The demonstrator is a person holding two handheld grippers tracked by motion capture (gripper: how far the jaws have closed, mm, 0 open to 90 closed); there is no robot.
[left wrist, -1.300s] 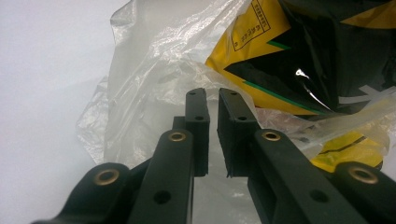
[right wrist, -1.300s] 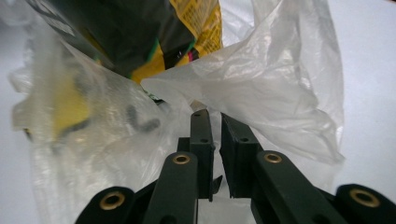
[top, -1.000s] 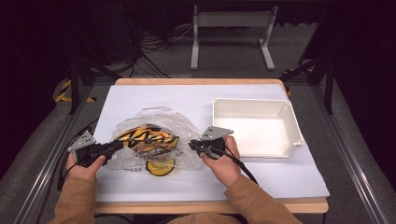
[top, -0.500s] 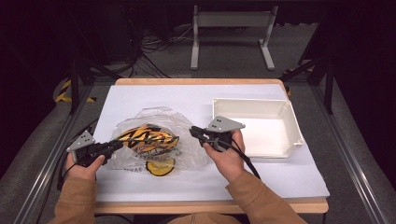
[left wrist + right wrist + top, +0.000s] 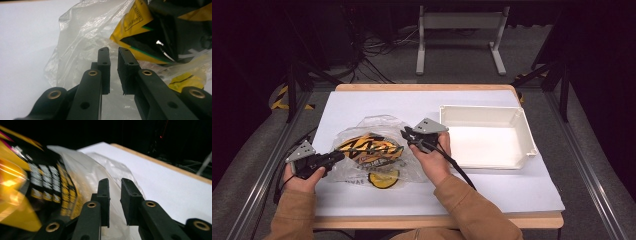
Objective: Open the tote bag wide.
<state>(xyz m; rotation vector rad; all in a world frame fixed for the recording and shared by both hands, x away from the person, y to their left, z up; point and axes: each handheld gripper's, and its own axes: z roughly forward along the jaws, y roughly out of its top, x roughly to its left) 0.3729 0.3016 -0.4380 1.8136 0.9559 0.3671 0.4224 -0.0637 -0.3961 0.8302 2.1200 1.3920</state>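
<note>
At the centre-left of the high view, on the white sheet covering the table (image 5: 492, 192), lies a clear plastic bag (image 5: 374, 152) holding a black-and-yellow packet (image 5: 369, 148). The packet's long axis runs roughly left to right across the frame, tilted slightly upward toward the right. A round yellow label (image 5: 383, 177) sits just below it, inside the bag. Lettering on the packet is large and white on black, but I cannot read it; the small print on a yellow tag in the left gripper view is also illegible.

My left tongs (image 5: 337, 157) come in low from the lower left, forearm along the table edge, tips pointing right at the bag's left edge. In the left gripper view the left tongs (image 5: 113, 53) stand a narrow gap apart, with the bag film just beyond them.

My right tongs (image 5: 404, 133) are raised at the bag's upper right edge, hand turned so the tips point left. In the right gripper view the right tongs (image 5: 115, 185) are slightly parted, with the film between or behind them; I cannot tell which.

A white tray (image 5: 526, 131) stands at the right of the frame, apart from the bag.
</note>
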